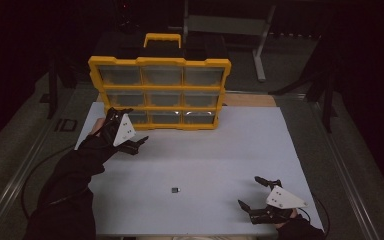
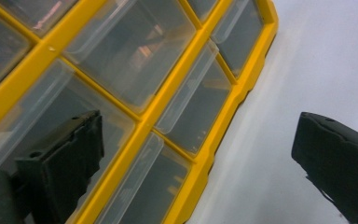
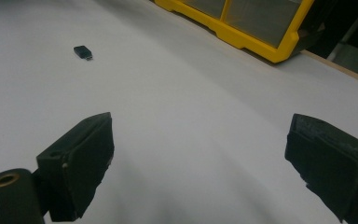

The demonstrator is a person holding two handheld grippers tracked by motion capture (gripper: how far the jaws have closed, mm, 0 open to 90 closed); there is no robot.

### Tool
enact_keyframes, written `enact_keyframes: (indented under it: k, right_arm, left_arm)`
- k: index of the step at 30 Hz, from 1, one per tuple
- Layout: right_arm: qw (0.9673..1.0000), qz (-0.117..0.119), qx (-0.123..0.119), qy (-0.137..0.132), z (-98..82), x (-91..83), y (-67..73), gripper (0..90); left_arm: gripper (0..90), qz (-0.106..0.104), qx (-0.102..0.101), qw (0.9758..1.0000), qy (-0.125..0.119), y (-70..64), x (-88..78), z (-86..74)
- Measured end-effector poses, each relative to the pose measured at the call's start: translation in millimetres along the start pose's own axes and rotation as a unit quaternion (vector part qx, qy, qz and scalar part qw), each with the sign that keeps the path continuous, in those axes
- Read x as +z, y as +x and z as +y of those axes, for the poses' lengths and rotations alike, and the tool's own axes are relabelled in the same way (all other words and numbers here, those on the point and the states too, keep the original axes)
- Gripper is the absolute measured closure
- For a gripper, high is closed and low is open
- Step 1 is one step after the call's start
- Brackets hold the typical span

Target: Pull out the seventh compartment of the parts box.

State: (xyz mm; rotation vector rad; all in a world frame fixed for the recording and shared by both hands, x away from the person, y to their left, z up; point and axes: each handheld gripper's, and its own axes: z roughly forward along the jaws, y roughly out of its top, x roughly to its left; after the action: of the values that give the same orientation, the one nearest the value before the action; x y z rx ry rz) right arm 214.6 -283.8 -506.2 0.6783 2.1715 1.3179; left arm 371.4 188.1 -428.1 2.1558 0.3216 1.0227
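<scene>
A yellow organiser (image 1: 160, 61) with clear drawers and a handle on top stands upright at the back of the white mat (image 1: 215, 150). My left gripper (image 1: 130, 126) is open just in front of its lower left drawers. In the left gripper view the open jaws of the left gripper (image 2: 200, 154) frame the organiser's yellow grid (image 2: 144, 116), with nothing between them. A small black rectangular piece (image 1: 175, 190) lies alone on the mat near the front. My right gripper (image 1: 249, 191) rests open at the front right, empty. In the right gripper view, the right gripper (image 3: 200, 158) points toward that black piece (image 3: 83, 52) and the organiser's corner (image 3: 261, 44).
A strip of wooden tabletop (image 1: 250, 100) shows behind the mat on the right. A grey metal stand (image 1: 230, 25) sits in the dark background. A cable (image 1: 30, 175) loops off the table's left side, beside the sleeve.
</scene>
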Motion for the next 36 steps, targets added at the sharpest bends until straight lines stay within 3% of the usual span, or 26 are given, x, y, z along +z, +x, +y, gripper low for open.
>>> enact_keyframes:
  k: [5,16,24,26,28,34,36]
  right_arm:
    - [1.0000,0.001,-0.001,0.000,-0.4,0.3,-0.3,7.9]
    - [1.0000,0.002,0.004,-0.003,-0.6,-0.3,-0.7,7.9]
    - [1.0000,0.004,0.004,-0.002,-0.9,0.3,-0.6,7.9]
    - [1.0000,0.004,0.004,-0.003,-0.9,0.3,-0.6,7.9]
    - [1.0000,0.003,0.004,-0.003,-0.9,0.2,-0.7,7.9]
    - [1.0000,0.006,0.005,-0.001,-1.3,0.8,-0.8,7.9]
    - [1.0000,0.006,0.005,-0.002,-1.2,0.7,-0.7,7.9]
  left_arm:
    - [4.8,0.001,0.011,0.9999,0.007,-1.3,9.3,-2.7]
    - [16.3,0.020,0.073,0.9965,0.037,-4.1,25.0,-10.6]
    - [22.0,0.033,0.122,0.9903,0.057,-8.3,34.4,-13.5]
    - [23.9,0.045,0.134,0.9882,0.059,-8.3,36.1,-14.0]
    - [27.4,0.046,0.135,0.9879,0.060,-7.9,36.6,-14.1]
    - [33.4,0.064,0.163,0.9823,0.069,-7.6,42.3,-18.1]
    - [35.4,0.065,0.166,0.9816,0.068,-7.7,44.2,-19.9]
